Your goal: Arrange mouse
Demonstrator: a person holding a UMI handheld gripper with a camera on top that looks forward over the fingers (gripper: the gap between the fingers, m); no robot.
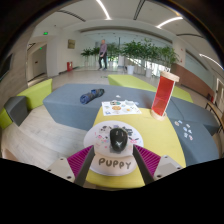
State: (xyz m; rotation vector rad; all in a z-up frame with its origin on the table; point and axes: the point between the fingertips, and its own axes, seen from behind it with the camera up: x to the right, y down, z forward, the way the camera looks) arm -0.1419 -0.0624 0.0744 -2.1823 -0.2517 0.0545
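Open office lobby, ceiling striplights (104, 9), potted plants (143, 52)

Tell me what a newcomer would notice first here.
The black computer mouse sits on a round white mat lettered PUPPY, just ahead of the open jaws' pink-padded fingers. Beyond them, a red-and-white upright box stands on the yellow tabletop.

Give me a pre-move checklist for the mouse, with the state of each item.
1. Mouse in view, just ahead of the fingers: ok.
2. Mouse resting on the round white puppy mat: ok.
3. Gripper open, fingers spread to either side: ok.
4. Nothing between the fingers and the mouse: ok.
5. Mouse centred between the fingers: ok, roughly.
6. Red box standing well beyond the mouse, out of the way: ok.
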